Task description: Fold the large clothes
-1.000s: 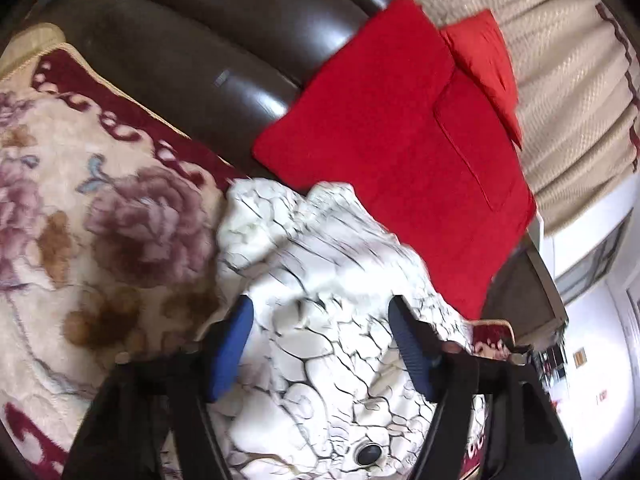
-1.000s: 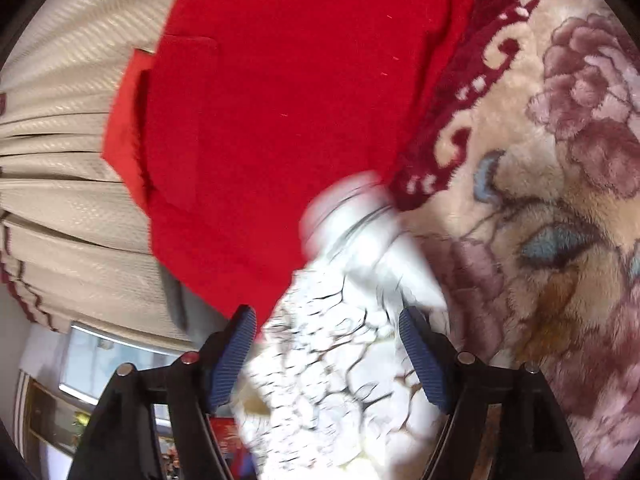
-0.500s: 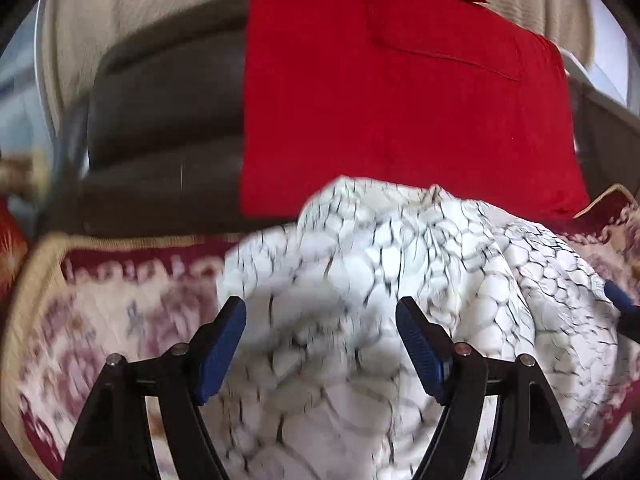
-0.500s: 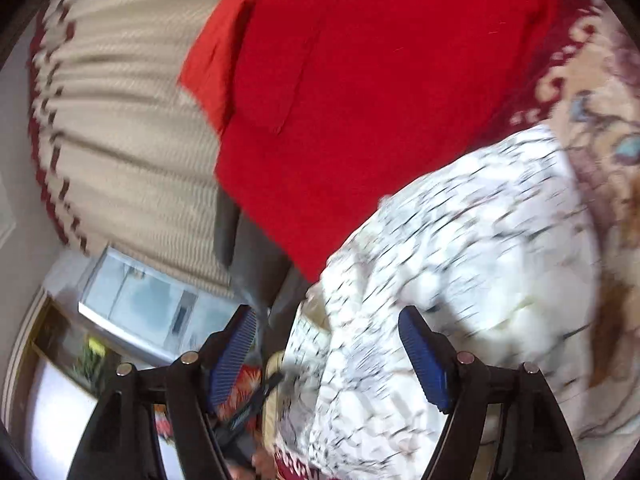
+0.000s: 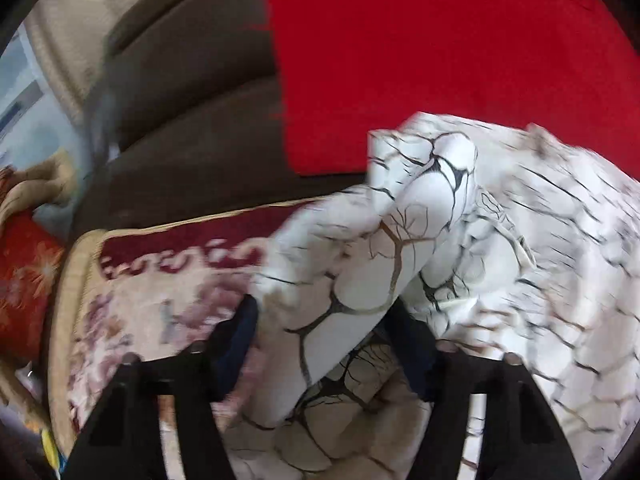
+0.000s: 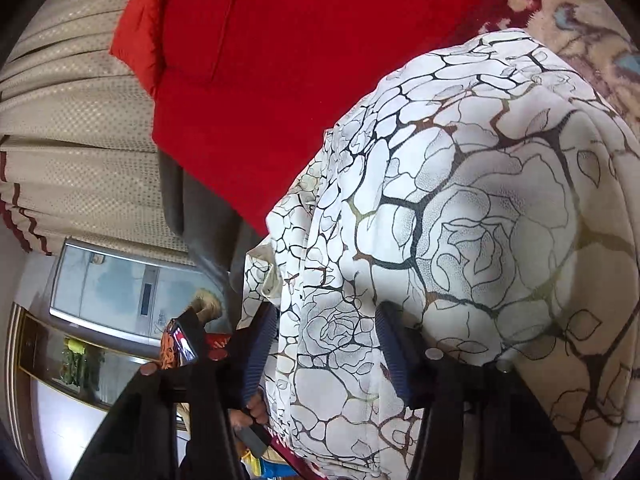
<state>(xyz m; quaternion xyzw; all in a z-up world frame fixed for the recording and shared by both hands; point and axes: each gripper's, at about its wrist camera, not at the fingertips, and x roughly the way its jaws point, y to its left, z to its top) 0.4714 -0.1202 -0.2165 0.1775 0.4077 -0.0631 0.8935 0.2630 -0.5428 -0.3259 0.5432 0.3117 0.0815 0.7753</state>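
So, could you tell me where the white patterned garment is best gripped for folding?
Grip the white patterned garment at its bunched edges. The left tool straddles a raised fold above the floral blanket; the right tool straddles the hanging edge by the red cushion. Both have just been closing; come from the near side.

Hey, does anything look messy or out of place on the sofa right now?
Only the white patterned garment: it sits bunched and creased on the floral blanket against the red cushion, not flat. Nothing looks spilled or torn.
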